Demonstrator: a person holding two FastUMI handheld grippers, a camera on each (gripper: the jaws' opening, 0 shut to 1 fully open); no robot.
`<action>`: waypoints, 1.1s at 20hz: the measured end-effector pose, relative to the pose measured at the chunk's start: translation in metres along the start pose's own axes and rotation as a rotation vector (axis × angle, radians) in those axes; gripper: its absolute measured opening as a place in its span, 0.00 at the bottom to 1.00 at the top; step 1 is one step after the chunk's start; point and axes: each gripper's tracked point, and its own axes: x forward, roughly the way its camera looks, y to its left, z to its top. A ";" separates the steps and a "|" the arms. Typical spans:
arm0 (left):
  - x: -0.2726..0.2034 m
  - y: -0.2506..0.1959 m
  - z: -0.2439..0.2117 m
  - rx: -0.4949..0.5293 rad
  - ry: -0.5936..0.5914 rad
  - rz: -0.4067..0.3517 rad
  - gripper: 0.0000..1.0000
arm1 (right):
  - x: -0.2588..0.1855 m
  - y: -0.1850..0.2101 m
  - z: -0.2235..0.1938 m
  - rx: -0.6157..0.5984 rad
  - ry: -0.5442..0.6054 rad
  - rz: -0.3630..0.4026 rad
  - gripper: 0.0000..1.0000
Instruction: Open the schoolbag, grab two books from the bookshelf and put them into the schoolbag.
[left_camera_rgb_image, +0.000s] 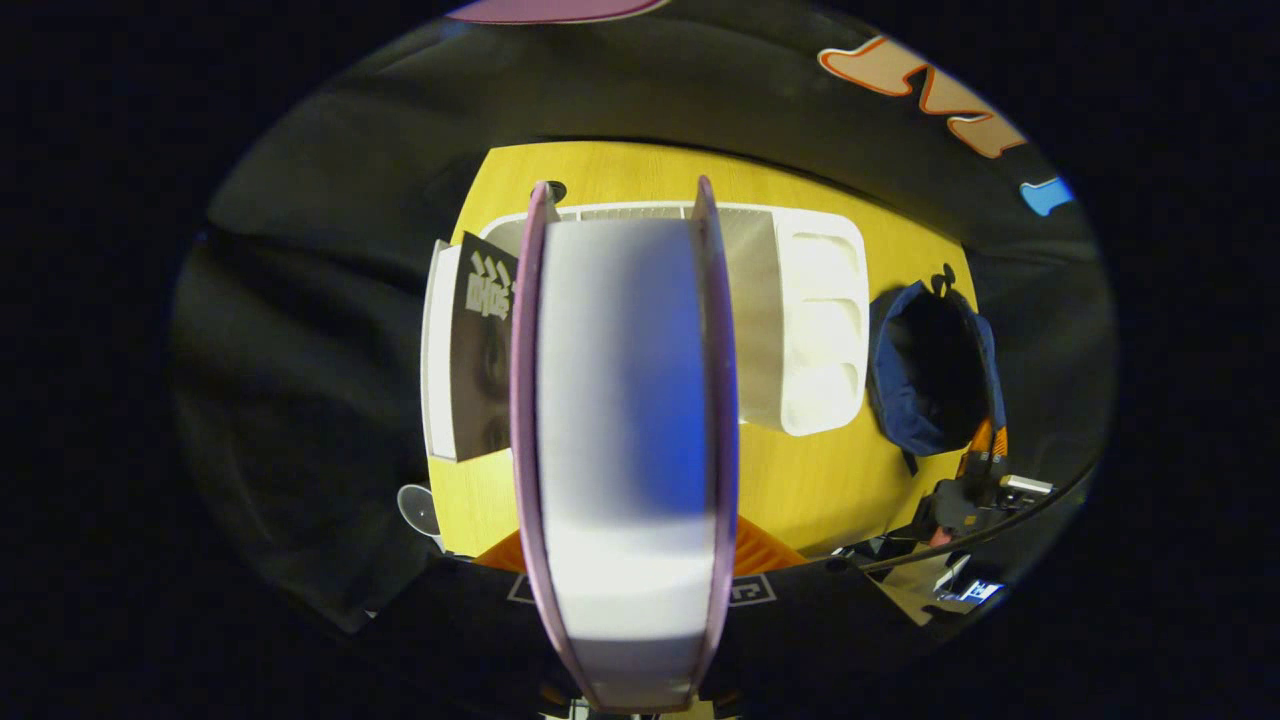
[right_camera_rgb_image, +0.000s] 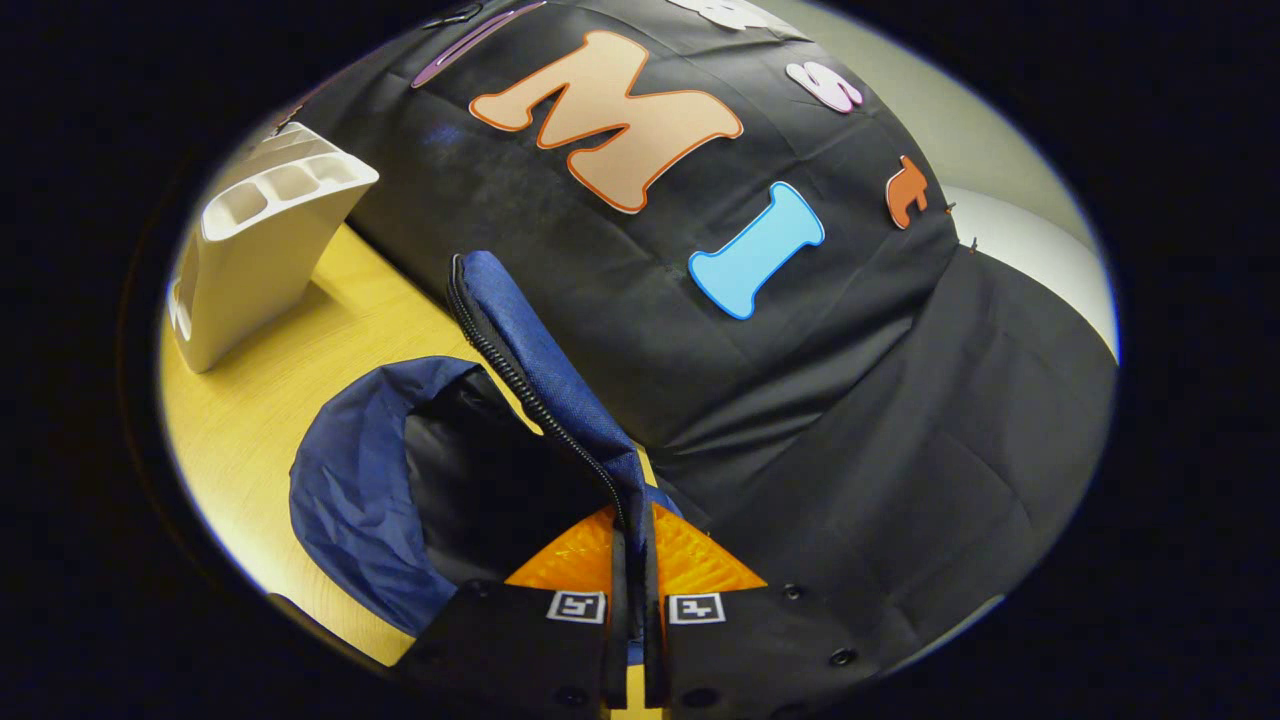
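One thick purple-covered book (left_camera_rgb_image: 625, 440), stiff and probably heavy, is clamped between my left gripper (left_camera_rgb_image: 625, 600) fingers, above the white plastic bookshelf (left_camera_rgb_image: 810, 330). My right gripper (right_camera_rgb_image: 628, 590) pinches the soft navy fabric schoolbag (right_camera_rgb_image: 360, 500) rim, holding it open.

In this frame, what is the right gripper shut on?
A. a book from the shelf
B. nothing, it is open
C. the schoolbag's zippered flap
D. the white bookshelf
C: in the right gripper view the right gripper pinches the zippered flap of the schoolbag, holding it up; the book sits in the left gripper.
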 end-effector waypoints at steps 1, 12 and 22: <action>-0.010 -0.004 -0.003 -0.012 -0.017 -0.013 0.41 | 0.000 0.000 0.001 0.000 -0.002 0.002 0.12; -0.057 -0.112 -0.017 -0.068 -0.192 -0.341 0.41 | 0.001 -0.005 -0.002 0.054 0.006 0.015 0.07; -0.001 -0.256 -0.005 0.027 -0.269 -0.695 0.41 | -0.001 -0.012 -0.001 0.127 0.021 0.055 0.08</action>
